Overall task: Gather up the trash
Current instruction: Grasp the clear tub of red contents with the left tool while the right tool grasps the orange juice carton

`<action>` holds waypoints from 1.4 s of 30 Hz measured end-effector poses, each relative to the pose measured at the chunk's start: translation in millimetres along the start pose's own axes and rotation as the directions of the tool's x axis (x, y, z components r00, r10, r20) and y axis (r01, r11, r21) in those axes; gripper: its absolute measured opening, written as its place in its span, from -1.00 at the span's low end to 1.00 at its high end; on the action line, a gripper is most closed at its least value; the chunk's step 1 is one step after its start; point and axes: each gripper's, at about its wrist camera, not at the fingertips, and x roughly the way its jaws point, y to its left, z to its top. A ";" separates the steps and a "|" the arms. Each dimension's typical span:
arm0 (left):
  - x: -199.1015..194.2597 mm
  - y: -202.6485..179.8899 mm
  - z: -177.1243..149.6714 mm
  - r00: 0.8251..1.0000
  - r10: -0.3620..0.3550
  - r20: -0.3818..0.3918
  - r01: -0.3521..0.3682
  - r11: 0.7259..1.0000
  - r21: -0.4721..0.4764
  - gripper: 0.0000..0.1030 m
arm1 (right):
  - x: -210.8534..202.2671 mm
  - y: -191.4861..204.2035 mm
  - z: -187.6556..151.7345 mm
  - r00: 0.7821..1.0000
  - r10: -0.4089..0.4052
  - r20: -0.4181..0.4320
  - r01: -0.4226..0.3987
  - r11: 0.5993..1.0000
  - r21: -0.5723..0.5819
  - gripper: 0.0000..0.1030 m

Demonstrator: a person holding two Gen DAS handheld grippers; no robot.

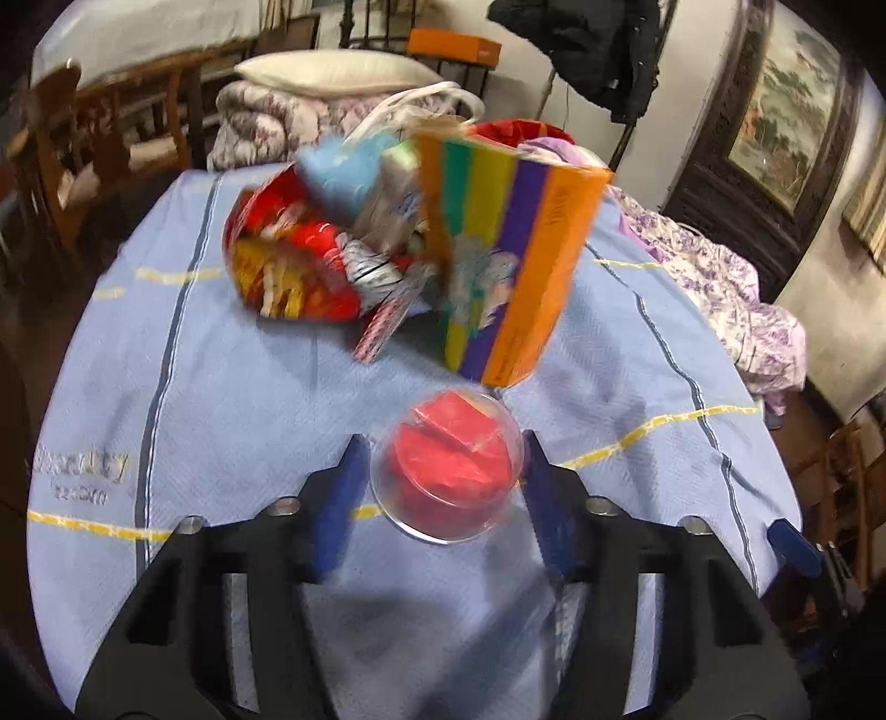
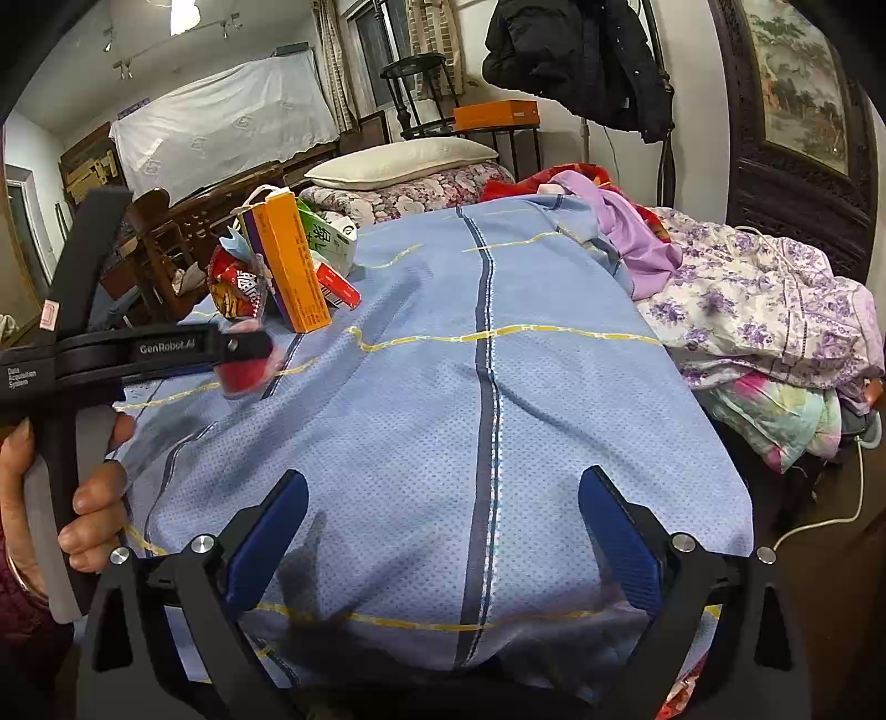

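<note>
A clear plastic cup with a red wrapper inside point(image 1: 448, 471) sits between the blue pads of my left gripper point(image 1: 443, 468), which touch its sides above the blue cloth point(image 1: 221, 399). In the right wrist view the same cup point(image 2: 243, 371) shows at the left gripper's tip. Beyond it stands a rainbow-striped orange gift bag point(image 1: 498, 260), with a red snack packet point(image 1: 288, 260) and other wrappers beside it. The bag point(image 2: 293, 260) and packet point(image 2: 238, 288) also show at far left. My right gripper point(image 2: 443, 531) is open and empty over the cloth.
A pile of purple floral clothes point(image 2: 764, 315) lies at the right edge of the bed. A pillow point(image 2: 398, 155) and quilt lie behind. Wooden chairs point(image 1: 83, 149) stand at the left. A dark coat point(image 2: 576, 50) hangs at the back.
</note>
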 end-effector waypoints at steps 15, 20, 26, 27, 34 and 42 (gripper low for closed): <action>-34.8 54.8 -43.0 0.981 0.148 0.125 -0.145 0.989 -0.034 0.18 | 5.6 20.3 18.7 1.000 -0.007 -0.024 0.006 0.998 -0.062 0.90; -33.1 55.4 -39.9 0.984 0.123 0.127 -0.117 0.992 -0.052 0.27 | 20.2 57.7 67.6 1.000 0.018 0.001 -0.018 0.987 -0.161 0.90; -34.2 56.2 -40.0 0.986 0.098 0.139 -0.090 0.994 -0.064 0.32 | 65.4 87.6 116.8 0.999 0.043 -0.031 -0.048 0.981 -0.189 0.90; -34.4 56.7 -39.8 0.986 0.090 0.140 -0.082 0.995 -0.065 0.32 | 74.2 91.6 124.9 0.999 0.043 -0.034 -0.048 0.981 -0.189 0.90; -33.7 57.7 -37.2 0.987 0.074 0.140 -0.066 0.996 -0.064 0.37 | 101.2 114.4 145.7 0.997 0.057 -0.047 -0.065 0.977 -0.204 0.54; -33.4 58.8 -37.7 0.987 0.074 0.140 -0.065 0.996 -0.066 0.37 | 31.1 83.0 115.1 0.993 0.112 0.033 -0.108 0.989 -0.102 -0.15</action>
